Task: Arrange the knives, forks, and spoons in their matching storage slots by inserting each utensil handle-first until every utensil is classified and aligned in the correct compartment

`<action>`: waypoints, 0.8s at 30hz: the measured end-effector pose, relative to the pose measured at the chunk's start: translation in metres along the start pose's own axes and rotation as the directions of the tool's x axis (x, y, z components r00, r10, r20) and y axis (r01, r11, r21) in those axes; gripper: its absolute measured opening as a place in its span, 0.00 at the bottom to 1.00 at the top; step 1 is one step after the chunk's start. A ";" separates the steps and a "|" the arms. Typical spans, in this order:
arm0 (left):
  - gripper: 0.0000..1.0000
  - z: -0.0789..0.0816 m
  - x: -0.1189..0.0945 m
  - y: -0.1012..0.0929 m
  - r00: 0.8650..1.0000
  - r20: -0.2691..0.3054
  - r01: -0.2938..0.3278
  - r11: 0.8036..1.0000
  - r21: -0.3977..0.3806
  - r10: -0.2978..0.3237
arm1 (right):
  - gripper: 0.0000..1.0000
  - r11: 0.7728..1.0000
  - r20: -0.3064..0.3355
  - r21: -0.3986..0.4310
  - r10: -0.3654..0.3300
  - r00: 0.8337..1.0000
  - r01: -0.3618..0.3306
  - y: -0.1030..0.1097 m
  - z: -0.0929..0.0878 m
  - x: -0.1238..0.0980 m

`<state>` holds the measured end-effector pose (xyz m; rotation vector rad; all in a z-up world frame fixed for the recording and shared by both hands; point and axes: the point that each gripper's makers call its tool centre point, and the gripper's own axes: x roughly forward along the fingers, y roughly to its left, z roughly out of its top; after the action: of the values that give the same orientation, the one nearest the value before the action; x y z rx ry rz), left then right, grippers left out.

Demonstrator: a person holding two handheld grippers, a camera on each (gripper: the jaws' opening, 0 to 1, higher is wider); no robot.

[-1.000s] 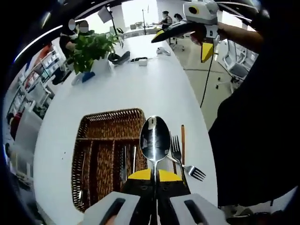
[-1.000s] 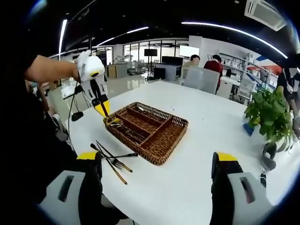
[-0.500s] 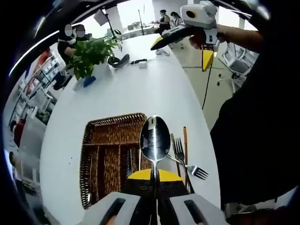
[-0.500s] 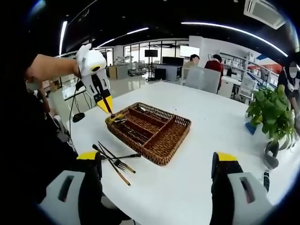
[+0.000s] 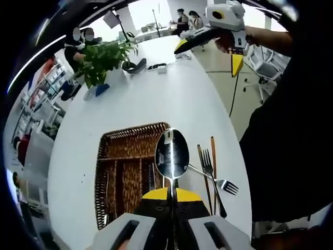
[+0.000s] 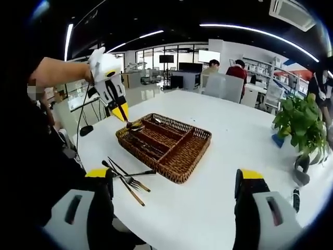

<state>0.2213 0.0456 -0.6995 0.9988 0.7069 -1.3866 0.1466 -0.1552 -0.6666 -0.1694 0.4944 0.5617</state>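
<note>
My left gripper (image 5: 171,194) is shut on the handle of a shiny spoon (image 5: 171,154), whose bowl points away from the jaws. From the right gripper view, the left gripper (image 6: 125,115) holds that spoon (image 6: 136,125) just above the near-left corner of the wicker cutlery basket (image 6: 200,140). The basket (image 5: 125,182) has long slots, and some cutlery lies in them. A fork (image 5: 216,174) and other utensils (image 6: 127,179) lie loose on the white table beside the basket. My right gripper (image 6: 174,176) stands open and holds nothing; it also shows raised over the table's far end (image 5: 209,53).
A potted green plant (image 6: 301,125) stands on the white table (image 6: 234,130), with small dark items near it (image 5: 156,66). The person's dark clothing (image 5: 291,135) lines the table edge. People sit at desks in the background.
The left gripper has carried the spoon a little further in over the basket's corner. The right gripper has stayed open and nearly still.
</note>
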 end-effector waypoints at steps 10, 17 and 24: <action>0.00 -0.002 0.004 0.015 1.000 -0.003 0.000 1.000 0.006 0.000 | 0.99 1.000 -0.008 0.010 -0.002 1.000 0.002 0.000 -0.001 0.005; 0.00 -0.005 0.008 0.029 1.000 -0.006 -0.001 1.000 0.012 0.001 | 0.99 1.000 -0.016 0.020 -0.005 1.000 0.005 -0.002 -0.003 0.009; 0.00 -0.008 0.013 0.042 1.000 -0.011 -0.004 1.000 0.019 0.004 | 0.99 1.000 -0.024 0.027 -0.011 1.000 0.012 -0.006 -0.004 0.012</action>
<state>0.2650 0.0430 -0.7080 1.0232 0.7007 -1.3873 0.1570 -0.1553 -0.6756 -0.1531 0.5240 0.5417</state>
